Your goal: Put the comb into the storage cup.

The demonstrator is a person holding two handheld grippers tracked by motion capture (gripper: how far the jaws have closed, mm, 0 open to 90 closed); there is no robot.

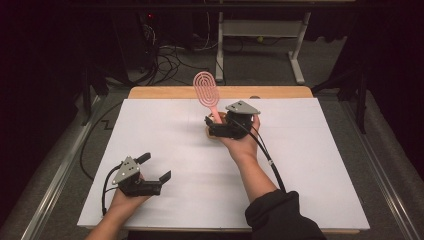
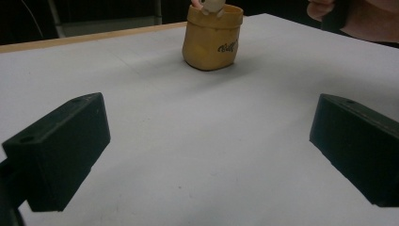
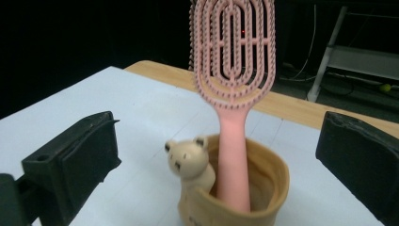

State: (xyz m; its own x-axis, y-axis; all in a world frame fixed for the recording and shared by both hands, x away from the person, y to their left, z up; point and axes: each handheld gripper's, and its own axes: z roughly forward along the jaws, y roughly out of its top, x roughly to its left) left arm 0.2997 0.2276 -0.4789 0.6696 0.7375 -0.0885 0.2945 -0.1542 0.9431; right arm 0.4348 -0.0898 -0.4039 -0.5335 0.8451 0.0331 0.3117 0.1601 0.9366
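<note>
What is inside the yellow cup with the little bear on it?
A pink hairbrush stands handle-down inside the yellow cup, its head sticking up above the rim. The handle's lower end and the cup's bottom are hidden by the cup's wall.

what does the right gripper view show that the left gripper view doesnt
Right gripper view: the pink hairbrush stands handle-down in the yellow cup, a small bear figure sits at the cup's rim, and the right gripper has its jaws open on either side of the cup. Left gripper view: printed lettering on the cup's side and the left gripper with open jaws over bare white table. Both: the cup on the white table.
</note>
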